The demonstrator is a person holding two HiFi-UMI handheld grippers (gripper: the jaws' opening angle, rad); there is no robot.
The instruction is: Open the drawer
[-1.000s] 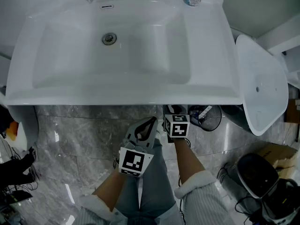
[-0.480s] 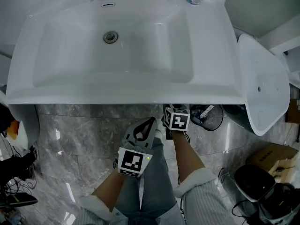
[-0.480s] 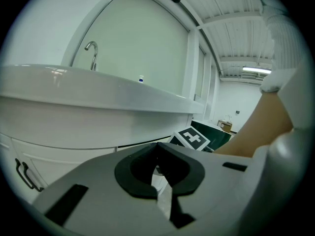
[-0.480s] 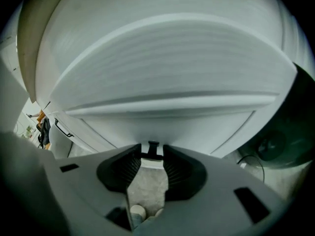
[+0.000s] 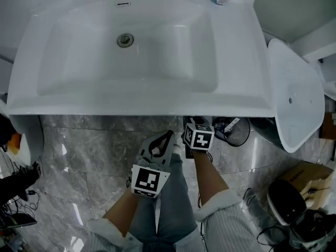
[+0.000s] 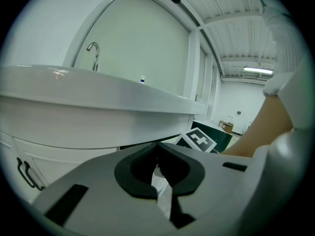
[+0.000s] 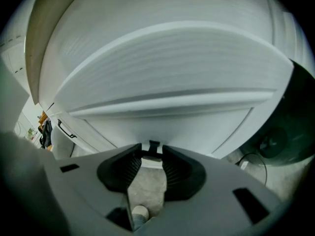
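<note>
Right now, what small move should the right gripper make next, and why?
Probably finish closing the right gripper and only then pull. Its jaws have just been closing but stand apart, with the dark handle between their tips, not clamped.

sink (image 5: 236,62): glossy white ceramic, smooth | tap (image 6: 97,58): shiny metal | floor (image 5: 89,146): polished grey marble-look tile | drawer (image 7: 197,127): smooth white, satin | cuff (image 5: 218,203): fleecy cloth | left hand-held gripper (image 6: 157,145): matt grey plastic

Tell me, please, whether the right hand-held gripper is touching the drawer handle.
Apart. The right gripper view shows the drawer handle between the right hand-held gripper's tips, white front visible either side; its jaws have just been closing.
</note>
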